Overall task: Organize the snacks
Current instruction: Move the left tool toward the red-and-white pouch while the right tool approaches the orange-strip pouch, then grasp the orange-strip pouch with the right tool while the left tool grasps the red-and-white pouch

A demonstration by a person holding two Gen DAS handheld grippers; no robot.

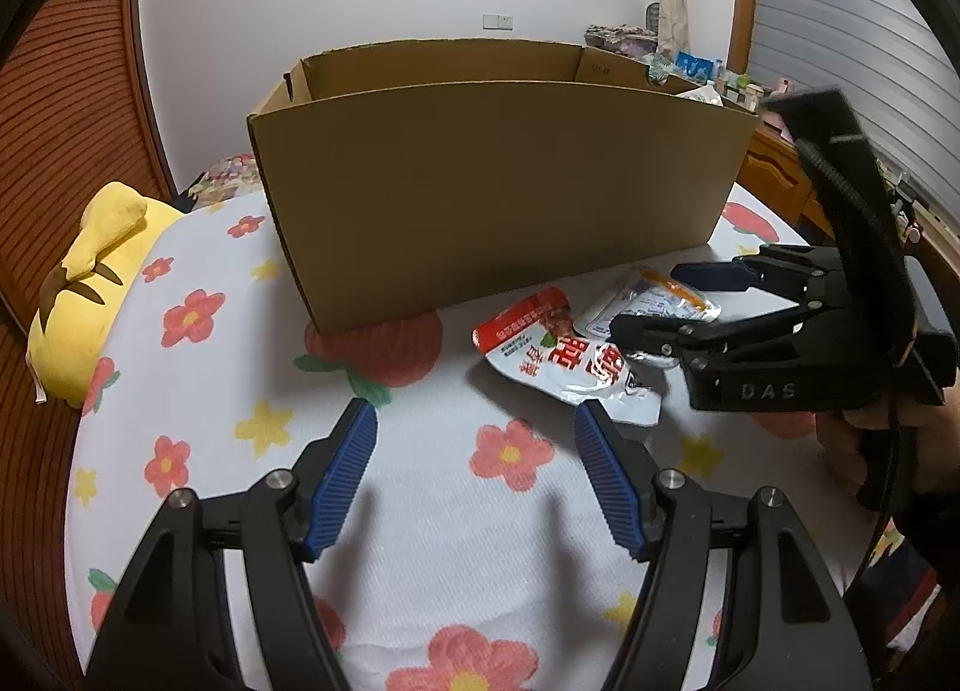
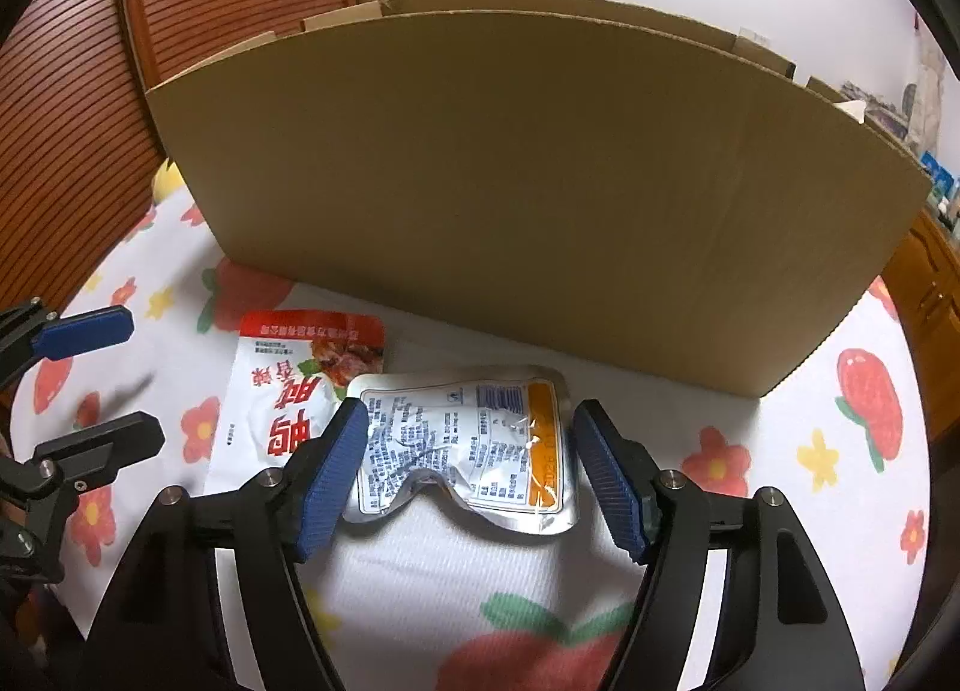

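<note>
Right wrist view: right gripper (image 2: 468, 472) released, pads spread either side of silver pouch (image 2: 474, 439) without pressing it, pouch flat on floral sheet (image 2: 780, 451) just near of box (image 2: 528, 181), overlapping red pouch (image 2: 282, 391) to its left. Left wrist view: left gripper (image 1: 477, 475) released, nothing between pads, hovering near of red pouch.
</note>
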